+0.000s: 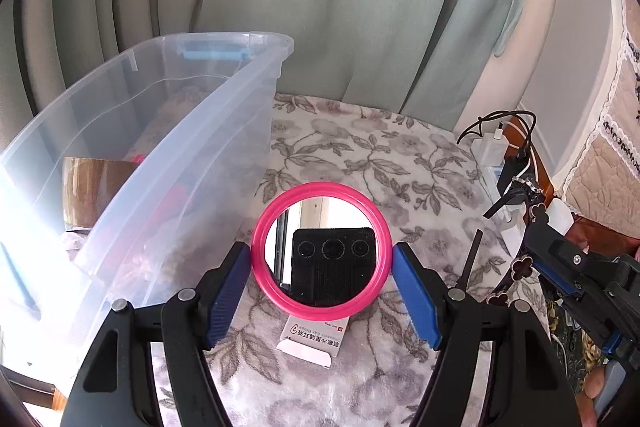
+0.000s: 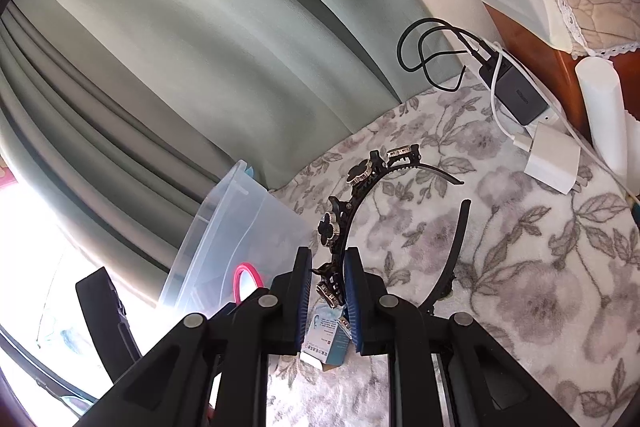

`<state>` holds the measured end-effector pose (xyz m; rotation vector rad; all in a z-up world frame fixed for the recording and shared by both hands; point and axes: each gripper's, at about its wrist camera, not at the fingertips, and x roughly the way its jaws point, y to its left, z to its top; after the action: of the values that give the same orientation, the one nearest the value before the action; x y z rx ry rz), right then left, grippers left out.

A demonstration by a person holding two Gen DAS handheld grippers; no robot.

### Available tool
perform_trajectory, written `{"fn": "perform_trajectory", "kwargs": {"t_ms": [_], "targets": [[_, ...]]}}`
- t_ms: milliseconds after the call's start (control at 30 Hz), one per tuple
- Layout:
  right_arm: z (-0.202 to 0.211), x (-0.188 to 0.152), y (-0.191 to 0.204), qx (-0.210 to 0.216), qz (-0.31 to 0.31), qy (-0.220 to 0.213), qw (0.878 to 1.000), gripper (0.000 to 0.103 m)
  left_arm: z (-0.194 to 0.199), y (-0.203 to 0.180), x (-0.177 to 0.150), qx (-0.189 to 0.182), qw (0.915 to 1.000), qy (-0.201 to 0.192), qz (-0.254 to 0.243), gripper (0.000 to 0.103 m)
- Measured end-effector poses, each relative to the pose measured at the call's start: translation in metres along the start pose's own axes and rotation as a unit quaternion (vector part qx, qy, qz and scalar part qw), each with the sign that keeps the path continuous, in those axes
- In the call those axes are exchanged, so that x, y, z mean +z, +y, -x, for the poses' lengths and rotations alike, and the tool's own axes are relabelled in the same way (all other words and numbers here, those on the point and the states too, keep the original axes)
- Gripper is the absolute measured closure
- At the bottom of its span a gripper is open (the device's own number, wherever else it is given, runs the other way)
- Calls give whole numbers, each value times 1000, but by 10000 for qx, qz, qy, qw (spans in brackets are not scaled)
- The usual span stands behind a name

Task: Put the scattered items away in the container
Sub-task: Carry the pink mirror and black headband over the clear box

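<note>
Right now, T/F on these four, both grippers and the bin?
1. The left gripper closes on a pink-rimmed mirror. True.
2. The right gripper is empty. False: it pinches a black headband.
3. The clear bin stands left of the mirror. True.
4. The small white box is already in the bin. False: it lies on the floral cloth under the mirror.

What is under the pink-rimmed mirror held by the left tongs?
A small white box with printed text lies on the floral cloth below the pink-rimmed mirror, partly overlapped by its lower rim. The box's far end is covered.
</note>
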<state>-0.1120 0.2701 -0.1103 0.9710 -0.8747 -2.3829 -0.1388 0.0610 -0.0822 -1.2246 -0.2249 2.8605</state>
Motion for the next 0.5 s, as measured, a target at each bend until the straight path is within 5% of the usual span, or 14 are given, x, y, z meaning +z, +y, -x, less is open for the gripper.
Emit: {"fn": "perform_trajectory", "kwargs": {"t_ms": [500], "targets": [[28,4,32,270,184,-293,9990,85,53,1,11,-373,9980,-502,35,30]]}}
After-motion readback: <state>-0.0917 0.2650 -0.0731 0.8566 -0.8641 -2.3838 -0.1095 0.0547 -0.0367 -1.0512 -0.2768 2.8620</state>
